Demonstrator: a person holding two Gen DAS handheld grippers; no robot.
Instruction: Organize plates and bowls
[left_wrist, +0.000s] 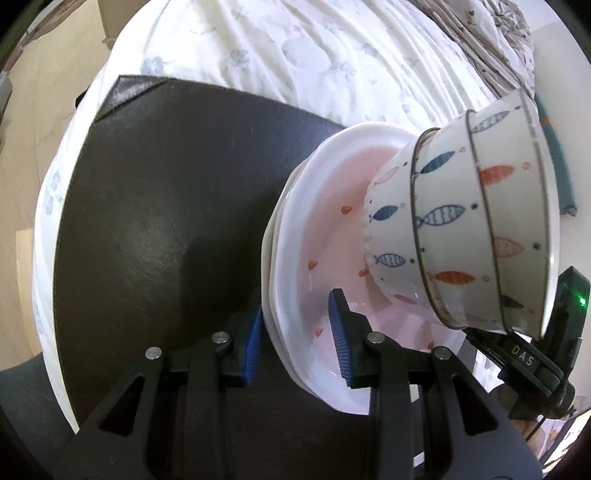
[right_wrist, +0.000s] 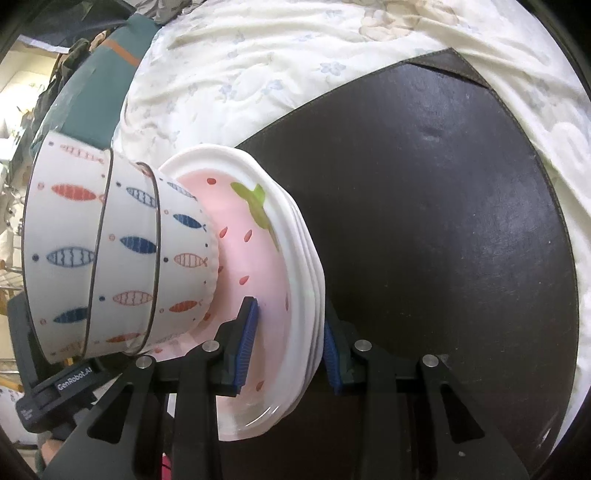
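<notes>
A stack of several white plates, the top one pink with a strawberry pattern (left_wrist: 332, 236) (right_wrist: 258, 266), carries three nested fish-pattern bowls (left_wrist: 461, 221) (right_wrist: 122, 254). My left gripper (left_wrist: 297, 343) is shut on the stack's rim, one blue pad under it and one on the pink face. My right gripper (right_wrist: 290, 343) is shut on the opposite rim the same way. The stack sits above the dark brown mat (left_wrist: 166, 206) (right_wrist: 443, 229); I cannot tell whether it touches the mat.
The mat lies on a white floral quilt (left_wrist: 295, 55) (right_wrist: 258, 66). The other gripper's body shows at each view's edge: right one (left_wrist: 535, 362), left one (right_wrist: 66, 391). A teal roll (right_wrist: 107, 74) lies beyond the bowls.
</notes>
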